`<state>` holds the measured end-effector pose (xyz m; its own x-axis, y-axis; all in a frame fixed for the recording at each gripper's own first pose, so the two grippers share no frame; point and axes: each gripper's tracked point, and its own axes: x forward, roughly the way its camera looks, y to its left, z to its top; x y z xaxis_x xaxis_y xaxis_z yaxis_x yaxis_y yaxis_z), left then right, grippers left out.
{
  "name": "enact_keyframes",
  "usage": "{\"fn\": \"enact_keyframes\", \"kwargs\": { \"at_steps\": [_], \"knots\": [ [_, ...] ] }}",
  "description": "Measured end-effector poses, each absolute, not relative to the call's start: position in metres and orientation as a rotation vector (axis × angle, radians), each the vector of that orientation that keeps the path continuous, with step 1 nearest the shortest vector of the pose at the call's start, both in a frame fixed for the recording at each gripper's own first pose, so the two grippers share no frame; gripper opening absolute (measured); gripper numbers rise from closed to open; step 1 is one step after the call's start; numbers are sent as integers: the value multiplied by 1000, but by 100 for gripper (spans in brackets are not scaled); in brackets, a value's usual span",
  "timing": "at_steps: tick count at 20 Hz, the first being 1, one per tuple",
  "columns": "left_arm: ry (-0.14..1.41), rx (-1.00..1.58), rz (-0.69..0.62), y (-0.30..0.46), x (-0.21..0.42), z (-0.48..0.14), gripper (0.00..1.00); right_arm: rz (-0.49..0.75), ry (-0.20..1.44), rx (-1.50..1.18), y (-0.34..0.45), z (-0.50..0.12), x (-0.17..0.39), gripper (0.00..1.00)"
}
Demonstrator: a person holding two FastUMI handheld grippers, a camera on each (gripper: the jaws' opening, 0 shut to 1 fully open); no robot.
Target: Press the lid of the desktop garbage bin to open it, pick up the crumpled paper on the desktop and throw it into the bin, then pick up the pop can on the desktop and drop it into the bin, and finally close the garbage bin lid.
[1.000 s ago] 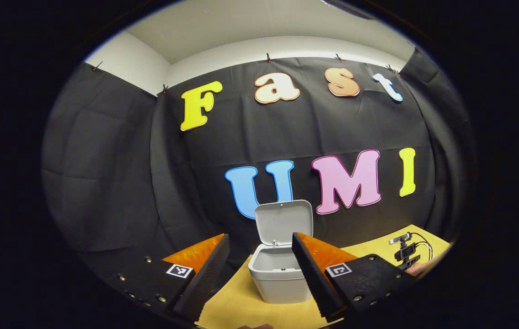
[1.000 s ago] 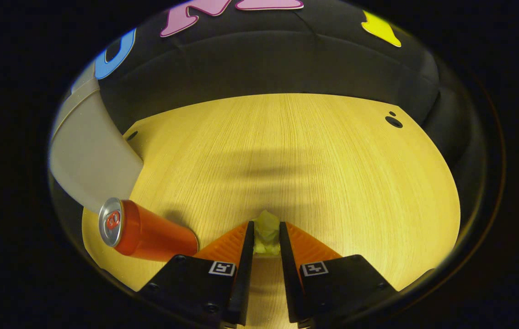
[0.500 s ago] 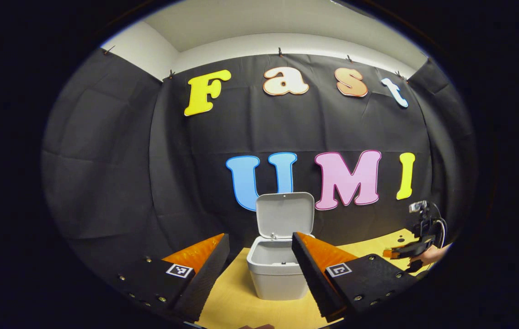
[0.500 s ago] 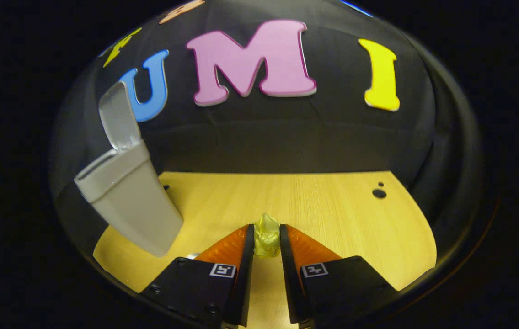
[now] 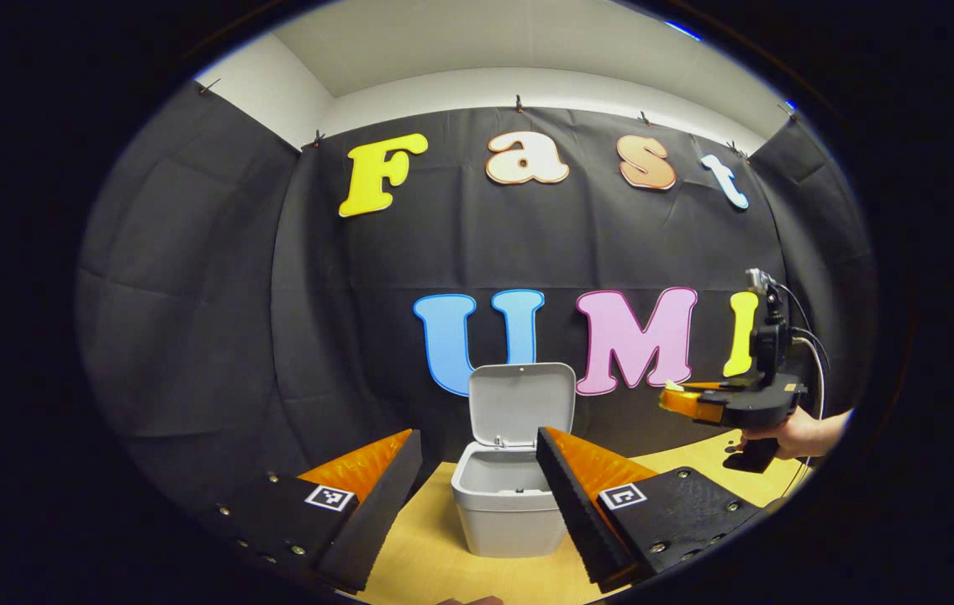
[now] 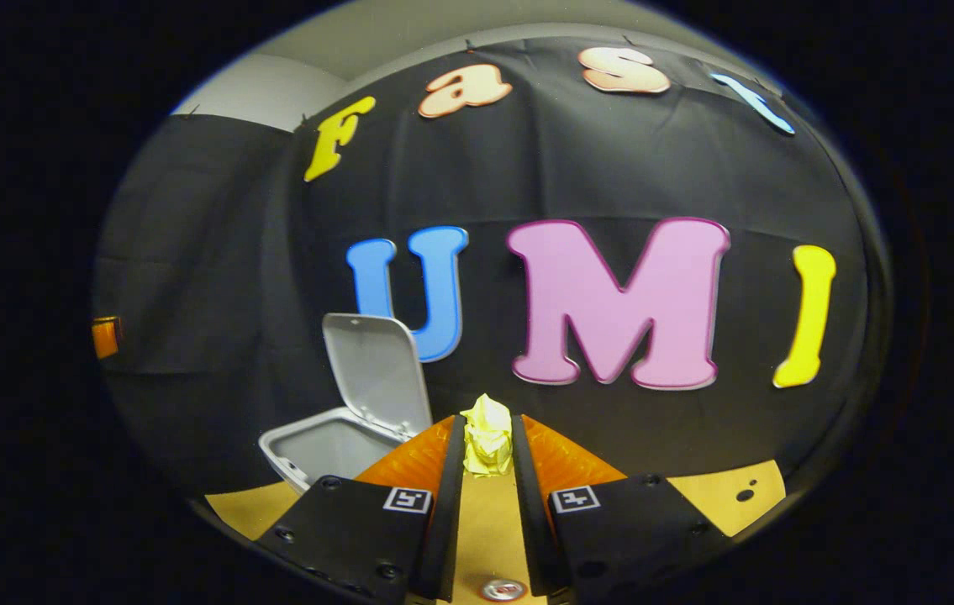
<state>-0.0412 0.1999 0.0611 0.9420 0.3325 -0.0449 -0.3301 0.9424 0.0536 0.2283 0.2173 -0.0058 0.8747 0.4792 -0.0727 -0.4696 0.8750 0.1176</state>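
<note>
The grey desktop bin (image 5: 510, 529) stands on the wooden table with its lid (image 5: 523, 399) raised upright. My left gripper (image 5: 477, 435) hangs open in front of it, with nothing between its fingers. To the right and above table level, a hand (image 5: 800, 430) holds my right gripper (image 5: 699, 403). In the right gripper view, that gripper (image 6: 486, 422) is shut on the crumpled yellow paper (image 6: 487, 439), in the air to the right of the open bin (image 6: 308, 445) and its lid (image 6: 380, 370). The pop can's top (image 6: 502, 590) peeks out low between the fingers.
The wooden table (image 6: 737, 496) runs back to the black cloth wall; two small dark holes sit near its far right corner. A cable trails from the right gripper's camera mount (image 5: 771, 336).
The right gripper has risen off the table with the paper and tilted up, and now faces the wall beside the bin. The left gripper has stayed almost still and open.
</note>
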Motion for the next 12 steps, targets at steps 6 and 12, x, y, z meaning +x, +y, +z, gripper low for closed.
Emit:
{"fn": "enact_keyframes", "kwargs": {
  "at_steps": [6,12],
  "knots": [
    [70,91,434,229,-70,64,90,670,180,129,330,-29,223,37],
    [108,102,531,247,-106,56,90,722,259,20,373,-85,224,37]
  ]
}}
